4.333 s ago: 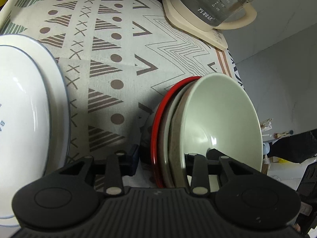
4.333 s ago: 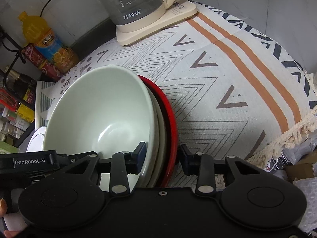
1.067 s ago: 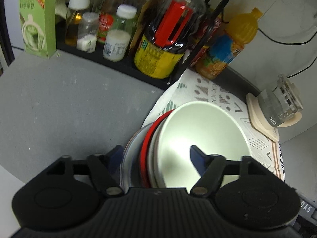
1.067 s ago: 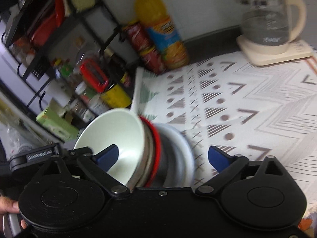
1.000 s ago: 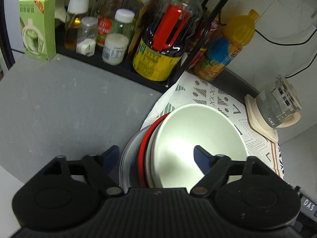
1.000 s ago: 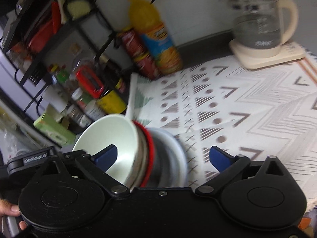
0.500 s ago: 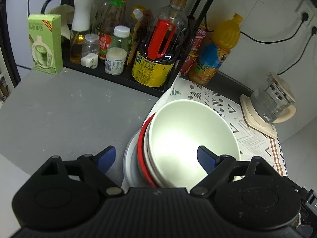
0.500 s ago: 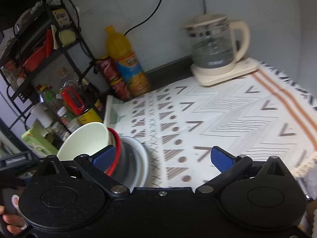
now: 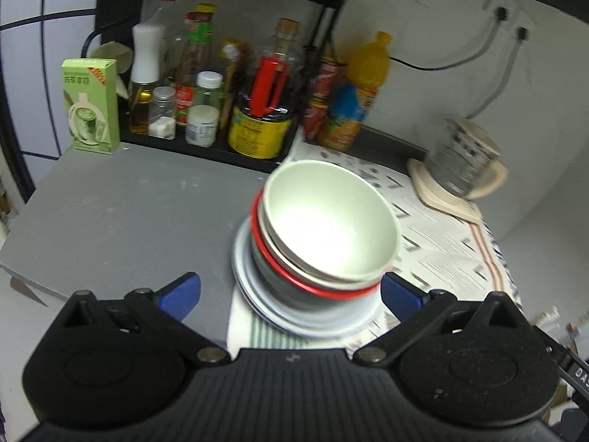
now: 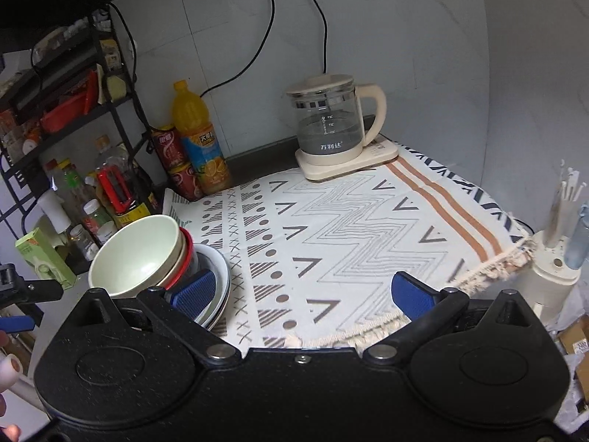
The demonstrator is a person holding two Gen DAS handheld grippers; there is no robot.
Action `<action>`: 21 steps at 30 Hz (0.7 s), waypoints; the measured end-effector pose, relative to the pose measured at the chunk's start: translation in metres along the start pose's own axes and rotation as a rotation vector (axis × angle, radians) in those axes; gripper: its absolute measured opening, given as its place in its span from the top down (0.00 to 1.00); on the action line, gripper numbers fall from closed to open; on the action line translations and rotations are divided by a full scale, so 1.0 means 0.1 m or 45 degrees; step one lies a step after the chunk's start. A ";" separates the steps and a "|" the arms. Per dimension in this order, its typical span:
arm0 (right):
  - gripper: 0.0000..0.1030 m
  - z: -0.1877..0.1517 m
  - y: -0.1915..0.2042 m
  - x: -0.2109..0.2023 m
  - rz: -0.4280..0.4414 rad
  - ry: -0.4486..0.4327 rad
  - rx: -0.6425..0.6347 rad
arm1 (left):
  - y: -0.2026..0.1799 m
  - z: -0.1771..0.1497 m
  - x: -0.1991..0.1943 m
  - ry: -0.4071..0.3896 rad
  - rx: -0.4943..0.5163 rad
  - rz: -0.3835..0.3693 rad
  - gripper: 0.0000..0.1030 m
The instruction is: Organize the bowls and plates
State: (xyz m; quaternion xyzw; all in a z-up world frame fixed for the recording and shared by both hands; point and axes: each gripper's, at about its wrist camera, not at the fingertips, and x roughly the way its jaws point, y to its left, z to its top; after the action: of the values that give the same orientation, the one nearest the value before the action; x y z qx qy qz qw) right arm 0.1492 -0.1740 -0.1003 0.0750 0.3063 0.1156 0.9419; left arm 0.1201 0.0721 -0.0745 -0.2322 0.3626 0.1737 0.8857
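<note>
— Well, what have you got in your claws right now?

— Nothing. Your left claw has just been spreading and stands at its widest; its blue pads flank the stack in the picture but press on nothing. Your right claw is spread wide too, over bare cloth, and holds nothing.

— Where is the crockery?

— All in one nested pile. A pale green bowl sits on top, inside a beige bowl, then a red-rimmed bowl, then grey-white plates at the bottom. The pile stands at the left edge of the patterned tablecloth, where the cloth meets the bare grey part of the table, towards the front edge and well apart from the kettle at the back.

— Is it sitting square?

— Not quite. The upper bowls lean a little to one side of the plates, though the pile looks settled.

— How far along would you put the task?

— Near its end, in my judgement. No loose plate or bowl shows elsewhere on the cloth or the grey surface, so the gathering appears done. What may be left is for you to straighten the leaning bowls, or move the pile if it belongs elsewhere. I cannot tell from here whether any dish lies out of view.
</note>
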 end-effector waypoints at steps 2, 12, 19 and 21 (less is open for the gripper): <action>0.00 -0.02 0.02 -0.12 0.001 0.005 0.000 | -0.03 -0.04 -0.10 -0.007 0.042 -0.020 0.00; 0.00 -0.13 0.11 -0.68 0.010 -0.051 -0.047 | -0.15 -0.27 -0.55 0.001 0.207 -0.115 0.00; 0.00 -0.26 0.17 -0.95 0.058 -0.017 -0.081 | -0.18 -0.49 -0.87 -0.030 0.303 -0.135 0.00; 0.00 -0.29 0.18 -1.00 0.067 -0.003 -0.087 | -0.17 -0.54 -0.96 -0.049 0.320 -0.125 0.00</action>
State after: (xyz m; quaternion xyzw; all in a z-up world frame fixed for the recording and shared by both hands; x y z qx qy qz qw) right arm 0.0499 -0.1809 -0.0636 0.0509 0.2990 0.1505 0.9409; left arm 0.0330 0.0154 -0.0348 -0.1334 0.3526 0.0876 0.9221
